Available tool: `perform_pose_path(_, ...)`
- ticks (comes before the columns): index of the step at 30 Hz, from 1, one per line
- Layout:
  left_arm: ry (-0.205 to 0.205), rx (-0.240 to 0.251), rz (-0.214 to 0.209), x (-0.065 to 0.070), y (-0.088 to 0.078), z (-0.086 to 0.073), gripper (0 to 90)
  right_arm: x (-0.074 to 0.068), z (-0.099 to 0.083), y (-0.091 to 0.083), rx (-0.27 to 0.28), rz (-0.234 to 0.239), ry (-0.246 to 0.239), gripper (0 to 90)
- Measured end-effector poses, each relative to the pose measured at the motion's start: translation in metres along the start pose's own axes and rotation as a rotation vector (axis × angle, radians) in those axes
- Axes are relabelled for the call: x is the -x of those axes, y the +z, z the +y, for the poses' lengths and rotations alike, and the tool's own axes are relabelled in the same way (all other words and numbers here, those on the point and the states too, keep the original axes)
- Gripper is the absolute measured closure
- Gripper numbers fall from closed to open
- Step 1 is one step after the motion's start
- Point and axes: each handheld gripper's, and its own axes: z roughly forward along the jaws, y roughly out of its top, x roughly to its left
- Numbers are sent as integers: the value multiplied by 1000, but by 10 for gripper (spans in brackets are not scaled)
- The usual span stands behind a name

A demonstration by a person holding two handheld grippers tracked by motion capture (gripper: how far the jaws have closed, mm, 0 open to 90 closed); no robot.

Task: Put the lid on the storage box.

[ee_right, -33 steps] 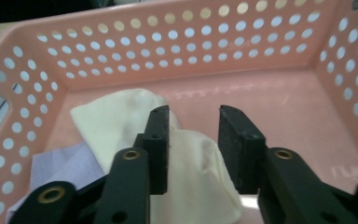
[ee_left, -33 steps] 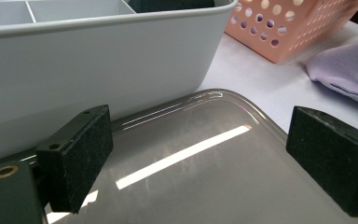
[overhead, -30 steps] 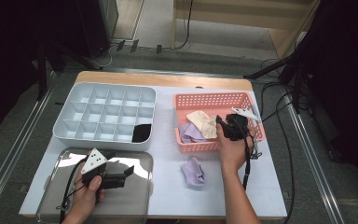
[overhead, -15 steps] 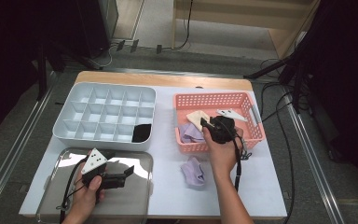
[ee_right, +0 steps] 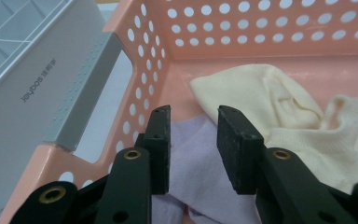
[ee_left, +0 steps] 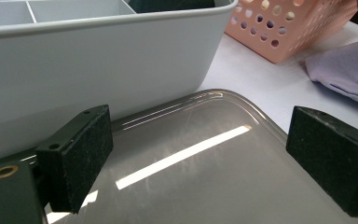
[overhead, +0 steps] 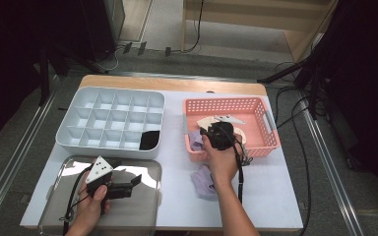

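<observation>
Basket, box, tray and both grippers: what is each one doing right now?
Basket: holds a cream sock and a lilac sock.
Box: one black thing in a corner compartment.
Tray: bare.
Left gripper: open over the tray.
Right gripper: closing over the lilac sock.

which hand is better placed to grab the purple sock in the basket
Right. The right gripper is already inside the pink basket, its jaws, just closing, part open over the purple sock. The left gripper rests far off over the metal tray.

Basket [overhead: 270, 128] right of divided box [overhead: 78, 120]; tray [overhead: 142, 206] before the box.
</observation>
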Motion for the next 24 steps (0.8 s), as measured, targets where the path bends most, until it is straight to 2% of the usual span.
perform_pose_path(5, -1, 1, 0, 0, 0, 0, 76, -2, -3, 13, -76, -20, -4, 658)
perform_pose_path(11, 3, 1, 1, 0, 0, 0, 76, -5, -2, 15, -97, -29, 7, 625)
perform_pose_path(15, 3, 1, 1, 0, 0, 0, 76, -7, 0, 18, -144, -38, 34, 586)
perform_pose_path(17, 4, 1, 2, 0, 0, 0, 76, -9, 0, 19, -158, -42, 33, 583)
perform_pose_path(21, 4, 1, 1, 0, 0, 0, 76, -12, 0, 22, -212, -82, 7, 557)
perform_pose_path(24, 4, 1, 1, 0, 0, 0, 76, -12, 1, 23, -239, -88, 23, 551)
